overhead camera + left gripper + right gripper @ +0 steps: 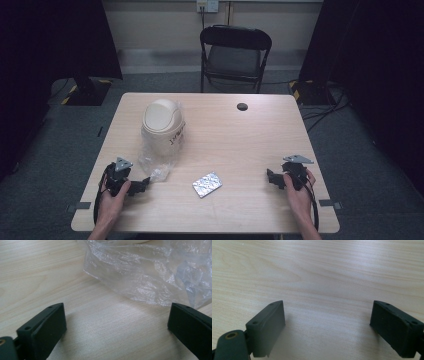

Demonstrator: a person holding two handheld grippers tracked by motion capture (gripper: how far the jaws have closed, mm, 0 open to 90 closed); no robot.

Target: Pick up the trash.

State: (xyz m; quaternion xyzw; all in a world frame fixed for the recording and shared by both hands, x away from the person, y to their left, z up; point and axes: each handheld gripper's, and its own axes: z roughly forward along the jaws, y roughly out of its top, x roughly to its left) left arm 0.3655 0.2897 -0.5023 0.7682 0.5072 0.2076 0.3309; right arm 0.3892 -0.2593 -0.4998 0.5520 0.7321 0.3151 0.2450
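Table (250, 135): pale wood-grain top, with a small black round disc (242, 106) set near its far edge.
Chair (235, 52): black folding chair on the floor beyond the far edge of the table, seat facing the table.
Bin (163, 120): cream swing-lid bin standing upright on the left half of the table, wrapped in a clear plastic bag (156, 162) that spills off its near side onto the wood.
Bag, close up: in the left gripper view the crinkled clear film (147, 272) lies flat on the table just ahead of the jaws and reaches toward the right-hand jaw; whether it touches that jaw I cannot tell.
Foil pack (207, 184): silvery, rectangular, lying flat near the middle of the near half, turned at an angle, between the two hands and apart from both.
In the way: the loose bag edge lies between the left tongs and the bin; bare wood lies between the right tongs and the foil pack.
Left tongs (141, 185): held low at the near left of the table, pointing right toward the bag's loose end; jaws spread wide, nothing between them but bare wood (112, 327).
Right tongs (273, 178): held at the near right, pointing left toward the foil pack, well apart from it; jaws spread wide over bare table (327, 322), gripping nothing.
Hands: left hand (112, 192) and right hand (296, 187) each wrap a gripper body, forearms coming in from the near edge.
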